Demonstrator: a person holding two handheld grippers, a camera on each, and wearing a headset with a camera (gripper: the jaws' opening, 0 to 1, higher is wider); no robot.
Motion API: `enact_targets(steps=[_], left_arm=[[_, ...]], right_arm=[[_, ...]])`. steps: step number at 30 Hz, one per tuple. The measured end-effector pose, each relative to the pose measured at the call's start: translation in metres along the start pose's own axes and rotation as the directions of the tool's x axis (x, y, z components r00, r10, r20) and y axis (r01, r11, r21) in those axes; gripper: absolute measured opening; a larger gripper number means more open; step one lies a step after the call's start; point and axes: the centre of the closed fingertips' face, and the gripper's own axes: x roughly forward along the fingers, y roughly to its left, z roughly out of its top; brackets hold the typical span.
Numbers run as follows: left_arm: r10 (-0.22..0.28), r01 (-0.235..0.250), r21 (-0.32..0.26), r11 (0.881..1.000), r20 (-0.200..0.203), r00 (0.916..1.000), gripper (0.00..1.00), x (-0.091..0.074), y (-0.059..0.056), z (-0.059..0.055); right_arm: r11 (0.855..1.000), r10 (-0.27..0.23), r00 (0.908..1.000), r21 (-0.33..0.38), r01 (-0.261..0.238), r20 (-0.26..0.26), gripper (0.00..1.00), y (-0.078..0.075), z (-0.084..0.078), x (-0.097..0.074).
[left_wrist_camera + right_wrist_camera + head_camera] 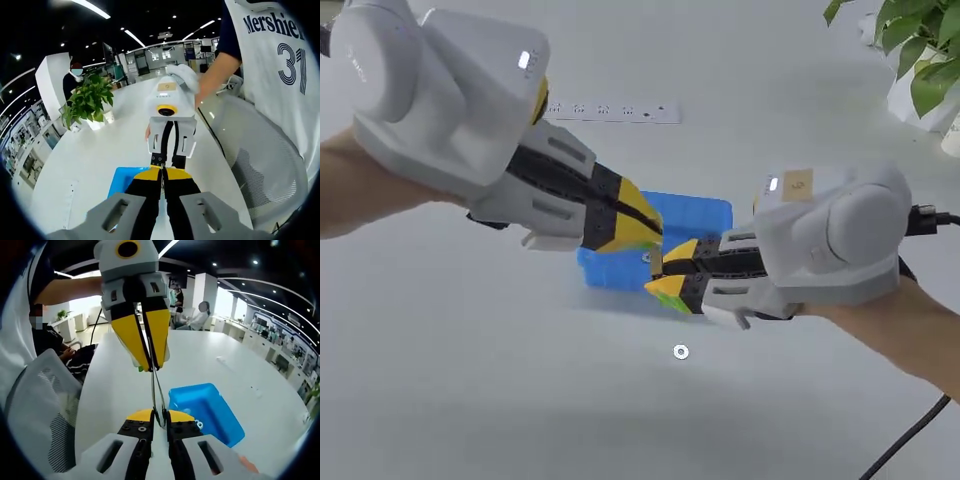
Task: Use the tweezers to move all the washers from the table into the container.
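**Thin metal tweezers (155,382) held between two grippers over the blue rectangular plastic container (705,212)**

In the head view, the left gripper (650,232) is brought in from the upper left of the frame and the right gripper (665,280) from the right. Their yellow-tipped fingers meet at the centre, above the container. In the right gripper view, the tweezers are seen running from between the left gripper's clenched fingers (162,335) at the top down into the narrow gap between the right gripper's fingers (142,416) at the bottom. Both sets of fingers appear to be grasping the tweezers, though the right grasp is less clearly shown.

A few small washers are seen inside the container at the lower centre of the right gripper view. One small flat metal washer (681,351) lies on the white table (520,390), below the grippers in the head view and well apart from the container.

The step in hand is judged to be a re-gripping or handing-over of the tweezers, not a pick. For the next move, the tweezers need to be left in one gripper with their tips free. They must then be lowered to the loose washer, and the squeeze kept light enough that so thin a part is pinched and not flicked away.
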Motion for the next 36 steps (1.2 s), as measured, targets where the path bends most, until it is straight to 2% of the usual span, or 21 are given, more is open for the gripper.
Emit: enact_targets(steps=[14, 20, 30, 36], left_arm=[[0.017, -0.018, 0.033, 0.999, 0.006, 0.9998, 0.05, -0.001, 0.029, 0.006], [0.02, -0.02, 0.034, 0.999, 0.011, 0.9997, 0.05, 0.001, 0.037, 0.006], [0.028, -0.028, 0.025, 0.999, 0.008, 0.9996, 0.05, 0.005, 0.05, -0.003], [0.025, -0.024, 0.024, 0.999, -0.004, 0.9997, 0.05, 0.008, 0.054, -0.011]], right_arm=[[1.0, -0.008, 0.9998, -0.029, 0.008, 0.019, 0.11, -0.028, 0.014, 0.002], [0.999, -0.005, 0.9998, -0.039, 0.006, 0.019, 0.11, -0.035, 0.015, 0.003], [0.999, -0.005, 1.0, -0.046, 0.006, 0.008, 0.11, -0.05, 0.01, 0.011], [0.999, -0.005, 1.0, -0.047, 0.005, 0.002, 0.11, -0.055, 0.006, 0.018]])
